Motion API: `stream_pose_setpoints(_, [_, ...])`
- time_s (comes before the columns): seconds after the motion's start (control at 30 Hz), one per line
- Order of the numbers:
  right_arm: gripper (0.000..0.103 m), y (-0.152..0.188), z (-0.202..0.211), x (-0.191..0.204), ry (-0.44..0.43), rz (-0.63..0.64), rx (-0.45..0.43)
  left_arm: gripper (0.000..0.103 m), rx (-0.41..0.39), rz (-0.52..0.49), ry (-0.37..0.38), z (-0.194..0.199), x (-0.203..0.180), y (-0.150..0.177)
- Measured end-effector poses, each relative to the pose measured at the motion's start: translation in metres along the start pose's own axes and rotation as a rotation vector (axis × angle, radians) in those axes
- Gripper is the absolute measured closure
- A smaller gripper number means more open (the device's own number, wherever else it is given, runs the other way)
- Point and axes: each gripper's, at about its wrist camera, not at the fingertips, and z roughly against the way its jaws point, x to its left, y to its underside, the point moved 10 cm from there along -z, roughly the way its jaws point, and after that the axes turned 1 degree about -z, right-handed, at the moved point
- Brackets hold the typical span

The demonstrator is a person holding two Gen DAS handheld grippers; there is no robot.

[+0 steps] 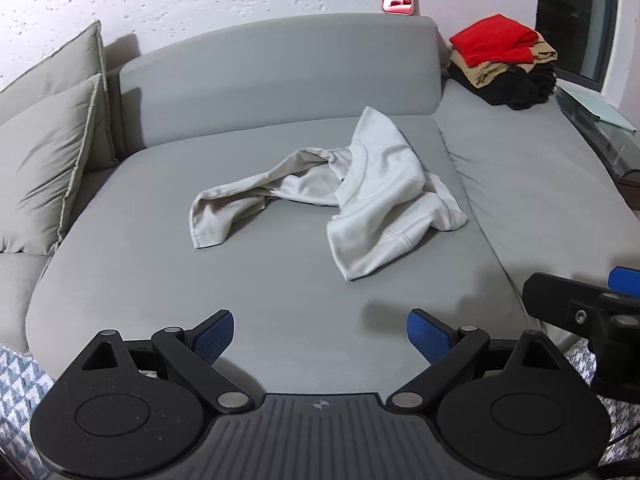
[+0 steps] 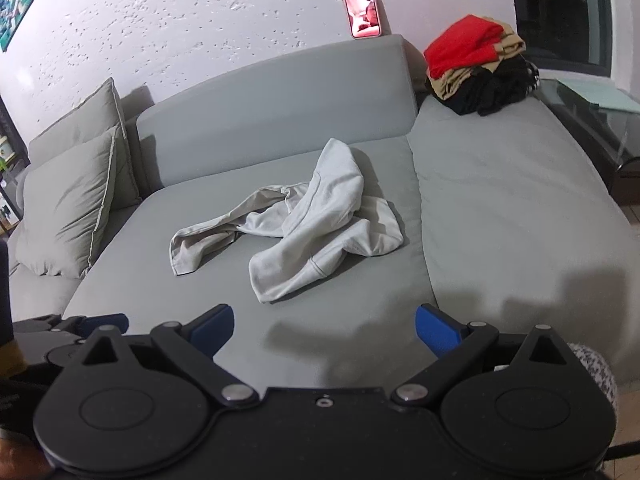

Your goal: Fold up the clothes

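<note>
A pale, crumpled garment (image 1: pixel 336 196) lies unfolded near the middle of the grey sofa seat (image 1: pixel 168 288), towards the backrest, while a stack of red, tan and black clothes (image 1: pixel 504 64) sits at the far right corner of the seat. The left gripper (image 1: pixel 320 334) and right gripper (image 2: pixel 324 328) hang side by side over the near edge, both with jaws spread wide and nothing between them. Because the cloth is twisted and bunched over itself, a pinch could catch several layers at once or only a loose sleeve, so the garment would likely lift in a knot instead of spreading flat.
</note>
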Motion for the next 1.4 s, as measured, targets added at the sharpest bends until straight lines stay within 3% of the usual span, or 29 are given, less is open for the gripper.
stream_pose_setpoints(0.33, [0.005,-0.005,0.000,0.009,-0.008,0.023,-0.029,0.008,-0.028,0.023,0.014,0.001,0.019,-0.003])
stream_pose_setpoints(0.63, [0.004,-0.006,0.000,0.008,-0.003,0.023,-0.021,0.008,-0.022,0.032,-0.016,0.001,0.007,-0.001])
stream_pose_setpoints(1.4, [0.004,-0.007,-0.005,0.008,0.005,0.017,-0.010,0.009,-0.006,0.035,-0.011,-0.006,0.006,-0.006])
